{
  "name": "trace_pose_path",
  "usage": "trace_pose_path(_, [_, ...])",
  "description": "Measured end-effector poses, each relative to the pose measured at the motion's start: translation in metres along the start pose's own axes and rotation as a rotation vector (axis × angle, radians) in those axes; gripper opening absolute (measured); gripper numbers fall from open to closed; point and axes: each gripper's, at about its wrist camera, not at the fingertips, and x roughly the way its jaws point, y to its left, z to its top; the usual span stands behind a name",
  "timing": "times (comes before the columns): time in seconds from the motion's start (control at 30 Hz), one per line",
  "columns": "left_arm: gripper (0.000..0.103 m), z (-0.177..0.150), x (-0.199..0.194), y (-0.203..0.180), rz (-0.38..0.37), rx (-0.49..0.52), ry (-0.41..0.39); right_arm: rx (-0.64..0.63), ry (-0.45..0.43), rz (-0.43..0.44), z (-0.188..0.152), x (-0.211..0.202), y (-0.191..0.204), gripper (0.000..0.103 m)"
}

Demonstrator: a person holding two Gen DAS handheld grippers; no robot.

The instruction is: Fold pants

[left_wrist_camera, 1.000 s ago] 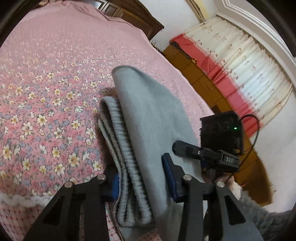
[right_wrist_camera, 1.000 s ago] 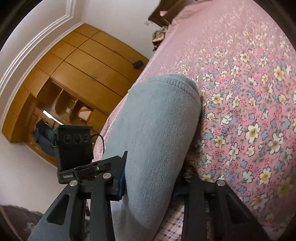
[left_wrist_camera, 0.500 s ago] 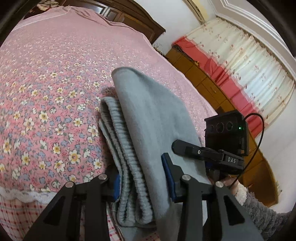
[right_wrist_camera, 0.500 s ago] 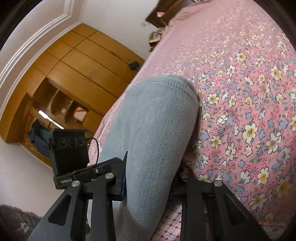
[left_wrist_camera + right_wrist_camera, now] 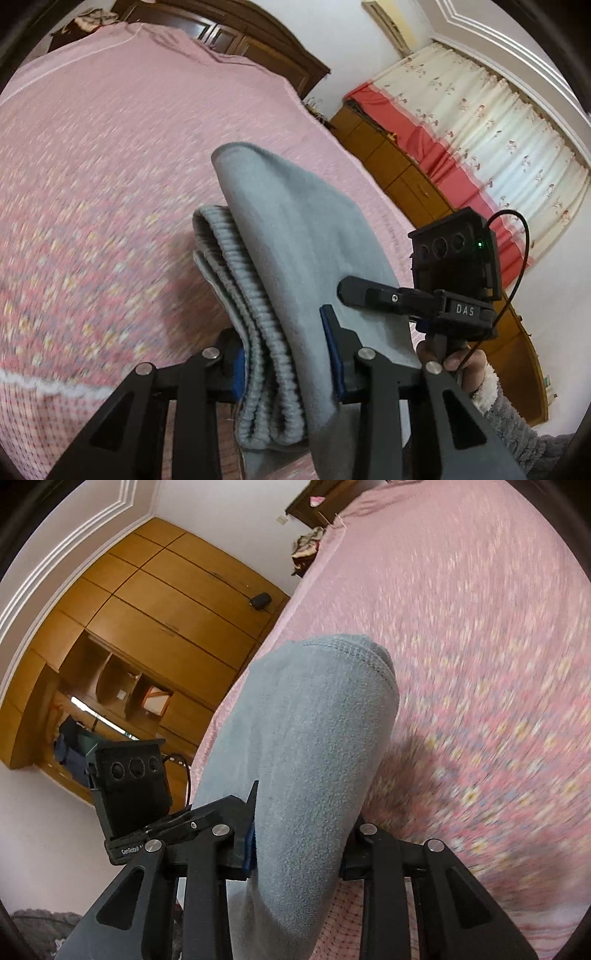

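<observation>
The grey fleece pants [image 5: 295,236] hang folded over, held up above the pink flowered bedspread [image 5: 92,166]. My left gripper [image 5: 284,354] is shut on the pants at the ribbed waistband [image 5: 236,280], which shows as stacked ribbed layers. My right gripper [image 5: 295,834] is shut on another part of the pants [image 5: 314,731], whose stitched hem curves over at the top. In the left wrist view the right gripper [image 5: 454,291] is close on the right, a hand in a fuzzy sleeve beneath it. In the right wrist view the left gripper's camera box [image 5: 133,775] is close on the left.
The bed's dark wooden headboard [image 5: 258,48] is at the far end. A wooden cabinet [image 5: 402,177] with red and white curtains [image 5: 480,140] is to the right of the bed. A wooden wardrobe [image 5: 147,627] is on the other side.
Both grippers have risen with the pants, which now hang higher above the bedspread. The bed is blurred from the motion. Both grips are unchanged.
</observation>
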Motion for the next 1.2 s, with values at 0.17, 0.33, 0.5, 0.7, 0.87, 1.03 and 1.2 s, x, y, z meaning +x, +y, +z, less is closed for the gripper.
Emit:
trace_pose_path(0.17, [0.035,0.027,0.022,-0.029,0.004,0.042,-0.002,0.006,-0.016,0.002,0.027,-0.024,-0.016,0.031])
trace_pose_path(0.33, [0.035,0.049,0.050,-0.044,0.007,0.051,-0.011,0.031,-0.019,0.014,0.049,-0.037,-0.043,0.032])
trace_pose_path(0.5, [0.035,0.067,0.078,-0.046,0.016,0.055,0.001,0.045,-0.013,-0.001,0.071,-0.038,-0.071,0.032])
trace_pose_path(0.7, [0.035,0.083,0.120,-0.029,0.023,0.026,0.032,0.080,0.037,-0.019,0.094,-0.020,-0.116,0.033])
trace_pose_path(0.87, [0.037,0.067,0.167,0.009,0.021,-0.052,0.077,0.144,0.063,0.062,0.084,0.003,-0.174,0.031])
trace_pose_path(1.03, [0.040,0.062,0.170,0.033,-0.113,-0.119,0.053,0.138,0.058,0.054,0.082,-0.003,-0.172,0.032])
trace_pose_path(1.2, [0.055,0.070,0.134,0.015,0.081,-0.125,0.058,0.069,-0.059,-0.189,0.067,-0.058,-0.131,0.052])
